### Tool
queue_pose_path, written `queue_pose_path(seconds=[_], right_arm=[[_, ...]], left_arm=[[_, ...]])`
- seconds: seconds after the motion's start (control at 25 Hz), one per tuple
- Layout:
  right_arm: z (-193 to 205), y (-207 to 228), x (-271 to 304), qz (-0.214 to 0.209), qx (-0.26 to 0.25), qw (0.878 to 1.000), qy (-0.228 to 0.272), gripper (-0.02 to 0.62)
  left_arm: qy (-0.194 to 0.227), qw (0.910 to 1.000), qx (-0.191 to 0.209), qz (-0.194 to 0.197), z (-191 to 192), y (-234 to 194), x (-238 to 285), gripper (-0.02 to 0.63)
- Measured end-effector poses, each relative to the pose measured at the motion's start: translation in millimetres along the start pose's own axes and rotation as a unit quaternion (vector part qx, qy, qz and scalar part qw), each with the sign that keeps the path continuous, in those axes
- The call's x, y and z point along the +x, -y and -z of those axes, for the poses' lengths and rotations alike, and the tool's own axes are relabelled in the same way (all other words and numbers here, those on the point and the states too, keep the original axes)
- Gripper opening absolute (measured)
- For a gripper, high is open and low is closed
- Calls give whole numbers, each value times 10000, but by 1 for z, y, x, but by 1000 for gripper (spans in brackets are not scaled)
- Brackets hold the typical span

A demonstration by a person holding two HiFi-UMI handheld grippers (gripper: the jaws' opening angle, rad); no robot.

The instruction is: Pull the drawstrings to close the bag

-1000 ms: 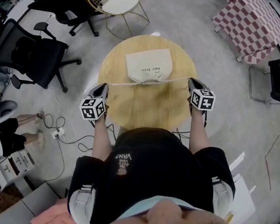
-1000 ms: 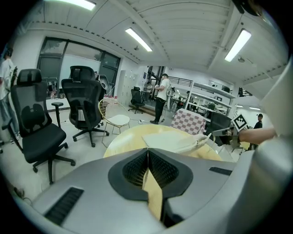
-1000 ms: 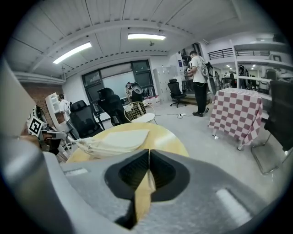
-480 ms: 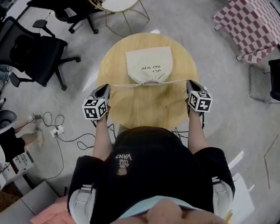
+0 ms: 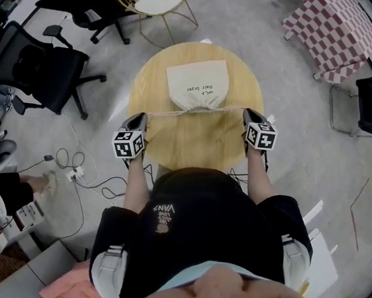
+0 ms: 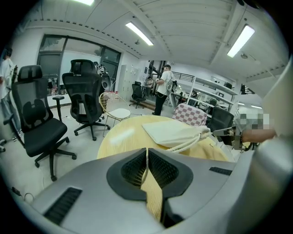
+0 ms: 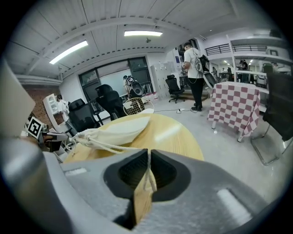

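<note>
A cream drawstring bag (image 5: 197,83) lies on the round wooden table (image 5: 193,142), its mouth gathered toward me. One cord (image 5: 167,113) runs left to my left gripper (image 5: 140,115), which is shut on it at the table's left edge. The other cord (image 5: 229,108) runs right to my right gripper (image 5: 248,113). Its jaws are opening, with the cord still pinched between the tips. In the left gripper view the bag (image 6: 176,131) lies beyond the left gripper (image 6: 147,151). The right gripper view shows the bag (image 7: 116,130) and cord (image 7: 114,147) ahead of the right gripper (image 7: 149,153).
Black office chairs (image 5: 38,71) stand to the left and a gold wire chair (image 5: 153,1) behind the table. A table with a checkered cloth (image 5: 333,31) is at the back right. Cables (image 5: 83,173) lie on the floor to the left. A person (image 6: 163,89) stands far off.
My right gripper has edged slightly inward toward the bag. The left gripper, cords and bag look about the same.
</note>
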State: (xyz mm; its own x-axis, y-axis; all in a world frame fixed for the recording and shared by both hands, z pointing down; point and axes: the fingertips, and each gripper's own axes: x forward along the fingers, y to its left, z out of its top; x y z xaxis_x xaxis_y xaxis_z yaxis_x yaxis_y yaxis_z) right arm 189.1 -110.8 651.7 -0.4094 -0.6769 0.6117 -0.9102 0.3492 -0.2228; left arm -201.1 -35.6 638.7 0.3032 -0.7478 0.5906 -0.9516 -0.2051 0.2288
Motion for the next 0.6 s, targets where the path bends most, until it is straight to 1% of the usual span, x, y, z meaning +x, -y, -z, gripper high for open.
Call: queue_pose_path(seconds=[0.16, 0.44, 0.48, 0.56, 0.6], right_arm=[[7, 0, 0, -39, 93, 9999, -47, 21], [5, 1, -8, -82, 215, 9997, 83, 28], [4, 1, -8, -104, 222, 9996, 100, 29], [2, -1, -9, -142, 228, 9996, 128, 29], [2, -2, -9, -159, 230, 9995, 137, 29]], left_arm=[[7, 10000, -22, -32, 3, 1, 0, 15], [54, 9999, -110, -48, 8, 4, -3, 17], [69, 9999, -121, -65, 7, 4, -4, 20], [91, 9998, -139, -102, 7, 4, -5, 51], [101, 9998, -141, -113, 7, 4, -5, 52]])
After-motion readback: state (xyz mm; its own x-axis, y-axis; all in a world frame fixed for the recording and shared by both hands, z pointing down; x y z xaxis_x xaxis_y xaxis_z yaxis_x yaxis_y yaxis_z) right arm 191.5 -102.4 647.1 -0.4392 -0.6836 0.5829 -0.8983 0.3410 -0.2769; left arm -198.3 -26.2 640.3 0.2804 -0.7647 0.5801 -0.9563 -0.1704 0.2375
